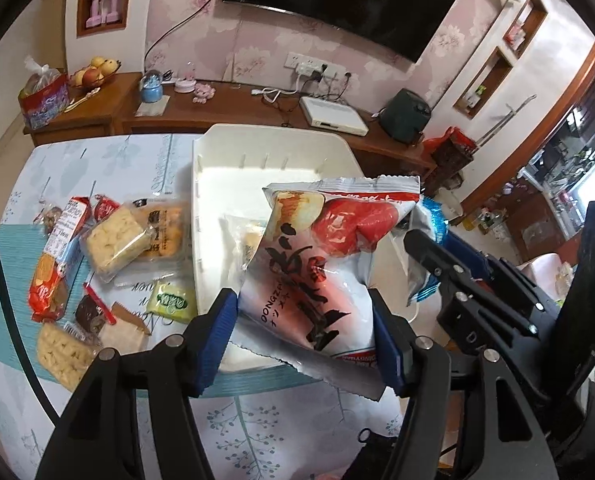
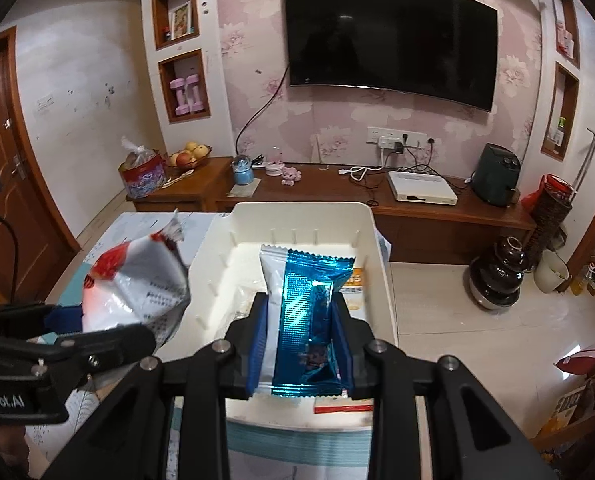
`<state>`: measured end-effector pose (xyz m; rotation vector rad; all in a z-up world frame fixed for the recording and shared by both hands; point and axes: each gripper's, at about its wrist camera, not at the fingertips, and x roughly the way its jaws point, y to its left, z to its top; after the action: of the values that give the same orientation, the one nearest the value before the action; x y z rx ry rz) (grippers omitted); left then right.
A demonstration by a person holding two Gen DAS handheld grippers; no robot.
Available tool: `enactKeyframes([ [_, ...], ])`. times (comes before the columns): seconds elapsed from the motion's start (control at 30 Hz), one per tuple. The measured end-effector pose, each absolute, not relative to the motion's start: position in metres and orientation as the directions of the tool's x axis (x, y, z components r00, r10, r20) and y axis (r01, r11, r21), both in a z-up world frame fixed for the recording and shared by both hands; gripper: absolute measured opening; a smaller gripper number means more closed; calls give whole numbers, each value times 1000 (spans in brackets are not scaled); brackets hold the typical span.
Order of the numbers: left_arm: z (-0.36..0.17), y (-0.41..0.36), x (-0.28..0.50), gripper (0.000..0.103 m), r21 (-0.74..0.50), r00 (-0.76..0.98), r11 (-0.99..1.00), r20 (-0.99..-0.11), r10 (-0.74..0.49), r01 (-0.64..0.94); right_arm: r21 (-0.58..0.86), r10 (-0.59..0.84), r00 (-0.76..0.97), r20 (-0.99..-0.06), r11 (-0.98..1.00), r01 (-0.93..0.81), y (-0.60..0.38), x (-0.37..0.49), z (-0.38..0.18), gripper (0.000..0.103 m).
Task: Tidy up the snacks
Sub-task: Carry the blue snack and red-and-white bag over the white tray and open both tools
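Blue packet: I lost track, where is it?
Right wrist view, centre: blue packet clamped in the right gripper, above the white bin.

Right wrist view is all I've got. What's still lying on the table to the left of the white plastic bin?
Observer: Several packets lie on the floral-clothed table left of the white plastic bin, among them a clear-wrapped pale yellow cake.
Operator: Anything close to the bin wall?
Observer: A small green sachet lies right beside its left wall.
Operator: Before I drop my blue foil packet, what's on the front of the left gripper's bag?
Observer: The left gripper pinches a white bag whose front shows red fruit and large black characters.
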<state>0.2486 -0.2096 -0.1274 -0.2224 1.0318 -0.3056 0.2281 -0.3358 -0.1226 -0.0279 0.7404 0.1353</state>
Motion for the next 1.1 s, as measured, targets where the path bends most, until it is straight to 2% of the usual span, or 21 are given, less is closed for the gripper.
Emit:
enactKeyframes([
  [0.1,-128,-206,245,64,-321,475,938,-810,-345,133,37,130,722,-680,989,-143,-339,230,-124,40],
  [0.17,-126,-199,241,64,-345,487,931,-798,-356,115,40,128,729,-673,990,-138,-340,228,-124,50],
  [0.23,-127,-192,237,64,-346,492,934,-800,-343,89,45,131,729,-672,990,-136,-339,226,-124,52],
  [0.57,-129,-144,214,65,-351,510,936,-810,-290,-24,83,187,717,-672,981,-178,-321,215,-128,52],
  [0.73,-129,-141,233,65,-365,515,930,-793,-325,25,77,183,720,-670,981,-177,-313,206,-131,52],
  [0.97,-126,-169,266,65,-371,481,912,-776,-409,177,54,99,716,-691,995,-85,-311,195,-132,52],
  [1.0,-127,-173,270,67,-377,465,906,-778,-424,196,51,87,716,-693,996,-72,-311,192,-131,52],
  [1.1,-128,-181,279,82,-394,434,888,-775,-460,238,41,56,714,-698,998,-38,-311,185,-130,52],
])
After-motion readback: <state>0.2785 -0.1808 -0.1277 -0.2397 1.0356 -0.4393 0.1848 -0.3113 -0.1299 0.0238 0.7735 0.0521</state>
